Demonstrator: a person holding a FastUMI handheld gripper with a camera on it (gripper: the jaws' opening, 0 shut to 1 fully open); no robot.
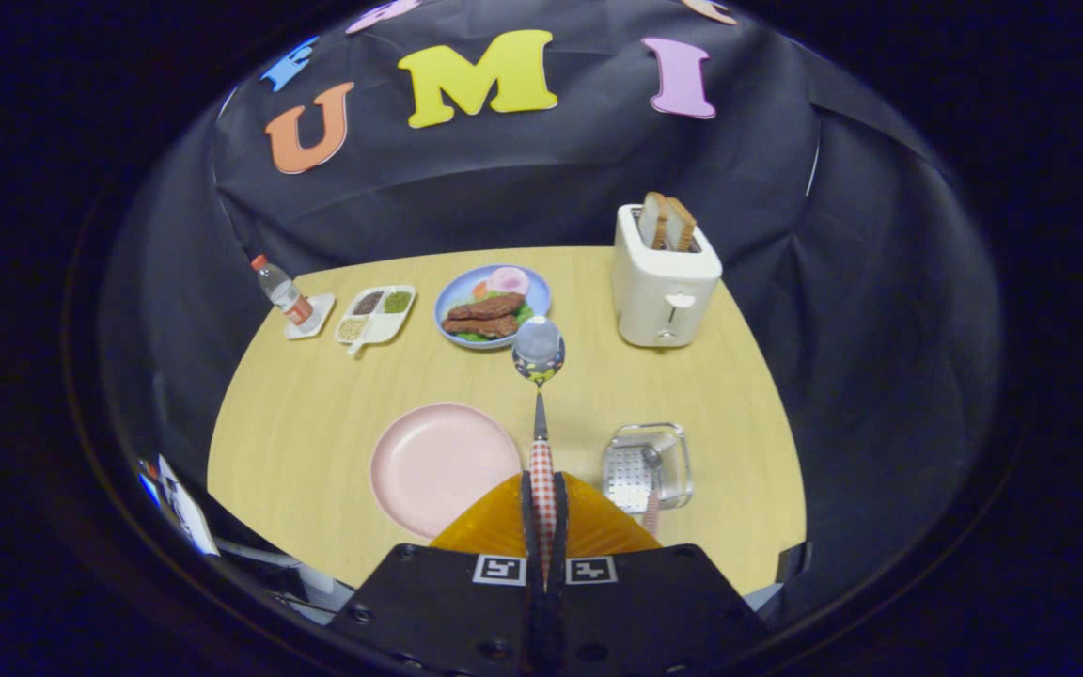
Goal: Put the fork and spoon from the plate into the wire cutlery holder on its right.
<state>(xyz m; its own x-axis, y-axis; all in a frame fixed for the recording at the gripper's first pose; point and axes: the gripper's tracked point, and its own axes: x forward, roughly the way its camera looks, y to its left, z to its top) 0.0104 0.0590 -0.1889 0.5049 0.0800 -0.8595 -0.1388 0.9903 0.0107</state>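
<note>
Spoon [539, 376] is riding in the tongs [542, 498], both fingers clamping its checked handle, bowl pointing out ahead at 12 o'clock and hanging above the worktop [316, 414]. Tongs are clenched on it, no gap showing between handle and fingers.

Pink plate [438, 465] is sitting bare at about 10 o'clock from the fingertips, so both utensils are already off it. Wire cutlery holder [647, 465] is lying at about 2 o'clock from the fingertips, just right of the plate. Something with a similar checked handle is already leaning in it [651, 498]; I'm reading that as the fork, though it's too small to be sure.

Step in hand, as I'm judging it: carrying the spoon across, second utensil of two, task looking well past halfway.

Next move is calling for swinging right toward the holder, tipping the spoon so one end is pointing down into the opening, and clearing the rim and the handle already in there before letting go.

Toaster [666, 282] is standing beyond the holder at 1 o'clock, well apart.
</note>
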